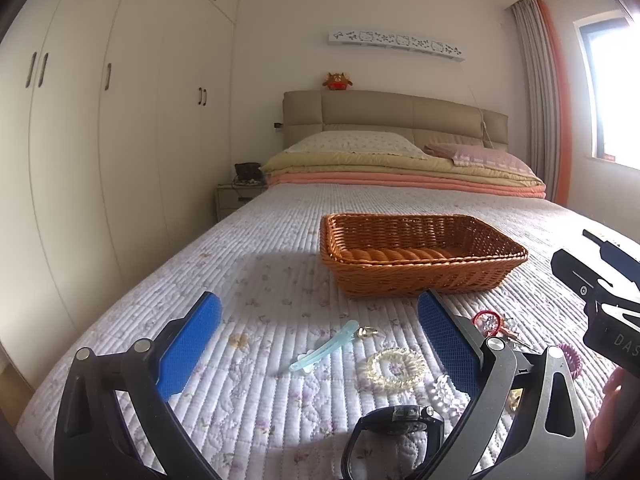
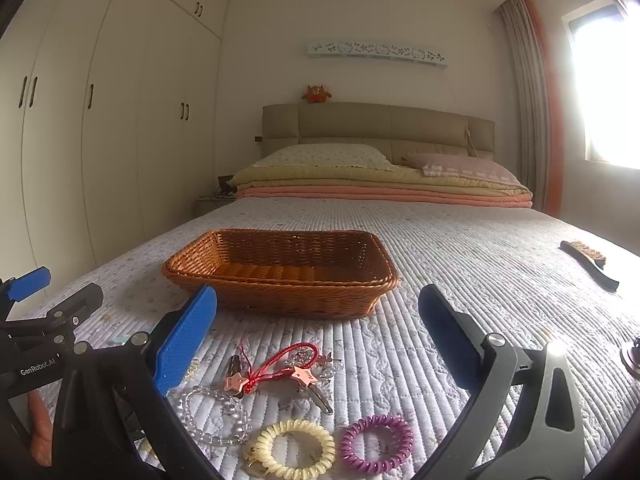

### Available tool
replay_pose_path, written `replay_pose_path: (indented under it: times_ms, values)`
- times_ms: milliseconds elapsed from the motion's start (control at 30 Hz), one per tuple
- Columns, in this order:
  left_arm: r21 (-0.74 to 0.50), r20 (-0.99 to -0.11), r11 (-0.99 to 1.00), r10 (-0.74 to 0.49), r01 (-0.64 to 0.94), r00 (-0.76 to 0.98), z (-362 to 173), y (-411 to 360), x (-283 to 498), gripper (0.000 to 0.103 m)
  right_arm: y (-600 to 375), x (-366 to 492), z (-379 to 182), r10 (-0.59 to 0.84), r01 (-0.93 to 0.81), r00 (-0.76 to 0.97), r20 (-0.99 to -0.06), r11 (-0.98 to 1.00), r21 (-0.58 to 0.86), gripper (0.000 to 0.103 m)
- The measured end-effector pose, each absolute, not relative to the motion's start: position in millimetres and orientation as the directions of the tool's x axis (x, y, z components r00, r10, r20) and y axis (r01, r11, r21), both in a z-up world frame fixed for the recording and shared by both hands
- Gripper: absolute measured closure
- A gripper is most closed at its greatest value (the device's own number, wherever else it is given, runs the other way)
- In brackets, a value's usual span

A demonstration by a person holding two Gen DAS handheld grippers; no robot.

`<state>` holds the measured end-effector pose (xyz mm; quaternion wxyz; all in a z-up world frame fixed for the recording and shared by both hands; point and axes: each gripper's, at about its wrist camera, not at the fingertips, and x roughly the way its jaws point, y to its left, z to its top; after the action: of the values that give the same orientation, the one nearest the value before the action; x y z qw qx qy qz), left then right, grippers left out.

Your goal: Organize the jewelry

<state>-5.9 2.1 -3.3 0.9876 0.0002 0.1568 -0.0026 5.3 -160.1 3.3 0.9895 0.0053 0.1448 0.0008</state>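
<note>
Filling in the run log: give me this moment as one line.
phase: start | left gripper: open, empty | right gripper: open, empty | wicker basket: empty | jewelry on bedspread: purple coil tie, watch

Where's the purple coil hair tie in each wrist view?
Left wrist: purple coil hair tie sits at the far right, partly hidden behind the left gripper's right finger.
Right wrist: bottom centre-right, fully visible, beside the cream coil hair tie.
Shared landmark: the wicker basket, on the bed beyond the jewelry in both views.
</note>
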Motion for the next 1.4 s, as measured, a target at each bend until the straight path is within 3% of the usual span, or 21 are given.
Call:
replay_pose_path:
  times_ms: [1400]
  values:
    - [0.006, -0.316, 1.000, -0.010, 0.012, 0.949, -7.5, 0.6, -1.8, 0.007, -156.7, 6.7, 0.0, 0.005, -0.002, 0.959, -0.284, 1.000, 0.011, 0.006]
